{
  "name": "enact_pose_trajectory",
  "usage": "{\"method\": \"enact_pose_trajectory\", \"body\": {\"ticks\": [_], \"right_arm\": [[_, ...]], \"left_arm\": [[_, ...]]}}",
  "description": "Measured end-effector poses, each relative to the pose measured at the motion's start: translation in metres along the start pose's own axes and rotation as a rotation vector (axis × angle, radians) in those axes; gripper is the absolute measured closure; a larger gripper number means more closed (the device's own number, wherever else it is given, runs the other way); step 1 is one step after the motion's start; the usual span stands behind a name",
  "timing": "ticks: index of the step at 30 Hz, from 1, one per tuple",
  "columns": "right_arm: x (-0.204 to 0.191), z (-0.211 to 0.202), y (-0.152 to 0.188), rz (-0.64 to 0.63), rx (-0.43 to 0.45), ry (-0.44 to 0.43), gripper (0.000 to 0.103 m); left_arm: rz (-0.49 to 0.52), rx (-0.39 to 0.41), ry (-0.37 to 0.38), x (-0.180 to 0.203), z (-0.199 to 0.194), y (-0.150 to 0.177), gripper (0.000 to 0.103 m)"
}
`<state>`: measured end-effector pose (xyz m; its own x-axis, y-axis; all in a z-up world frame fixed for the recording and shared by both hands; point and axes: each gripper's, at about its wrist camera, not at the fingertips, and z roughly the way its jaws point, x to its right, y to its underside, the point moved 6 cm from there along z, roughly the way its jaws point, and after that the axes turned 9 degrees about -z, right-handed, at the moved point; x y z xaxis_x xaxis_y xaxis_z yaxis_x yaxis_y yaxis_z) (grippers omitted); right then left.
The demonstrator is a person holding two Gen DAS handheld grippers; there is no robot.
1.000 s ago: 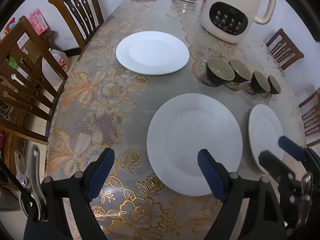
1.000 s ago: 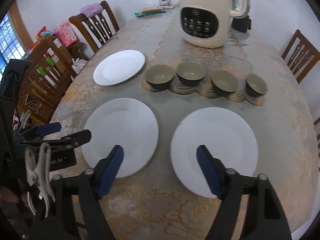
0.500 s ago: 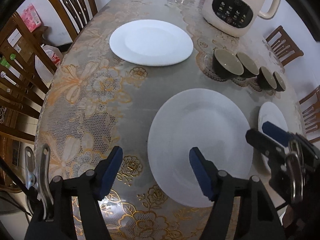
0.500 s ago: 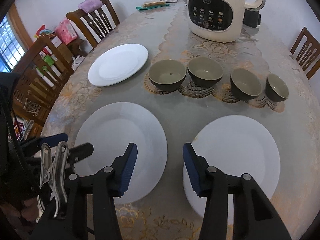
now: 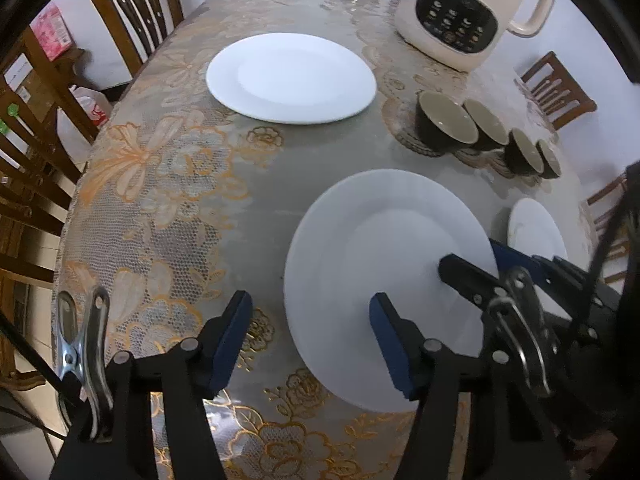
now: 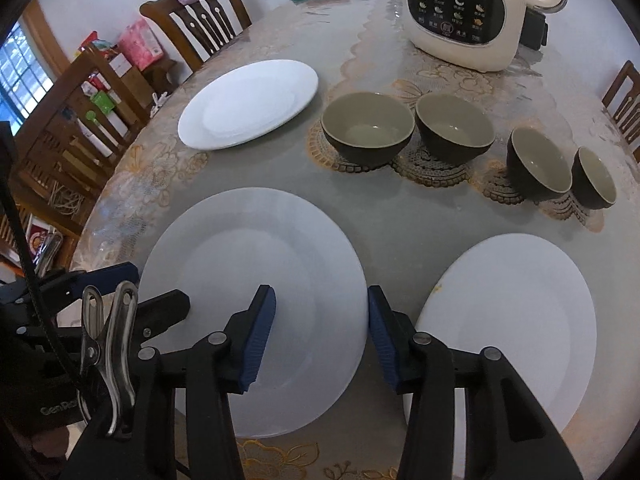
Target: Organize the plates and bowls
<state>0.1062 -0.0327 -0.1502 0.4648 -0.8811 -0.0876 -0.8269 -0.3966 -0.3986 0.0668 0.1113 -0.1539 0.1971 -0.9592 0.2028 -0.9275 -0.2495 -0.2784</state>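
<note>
1. Straddling the near white round ceramic plate (image 6: 256,276), the right tongs (image 6: 322,338) have just been narrowing, its right rim between the pads, untouched.
2. The left tongs (image 5: 310,344) have just been narrowing too, straddling its left rim.
3. The plate lies flat on the floral-clothed counter (image 5: 168,184).

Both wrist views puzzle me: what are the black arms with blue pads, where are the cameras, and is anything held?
No robot: a person holds a two-finger gripper in each hand; a fisheye camera on each looks along its fingers. The table holds three white plates, four dark bowls and a cream appliance. The left gripper and right gripper straddle opposite rims of the near-left plate; their jaws have just been closing, but no pad presses it yet, so nothing is held.
</note>
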Motion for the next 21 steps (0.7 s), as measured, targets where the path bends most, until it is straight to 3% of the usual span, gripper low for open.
{"method": "enact_pose_trajectory", "body": {"ticks": [3, 21], "right_arm": [[-0.004, -0.001, 0.003, 0.009, -0.010, -0.018, 0.055], [-0.042, -0.017, 0.047, -0.053, -0.068, -0.078, 0.055]], "left_arm": [[0.011, -0.015, 0.027, 0.003, -0.002, 0.006, 0.051], [-0.029, -0.064, 0.001, -0.020, -0.028, 0.068, 0.051]]}}
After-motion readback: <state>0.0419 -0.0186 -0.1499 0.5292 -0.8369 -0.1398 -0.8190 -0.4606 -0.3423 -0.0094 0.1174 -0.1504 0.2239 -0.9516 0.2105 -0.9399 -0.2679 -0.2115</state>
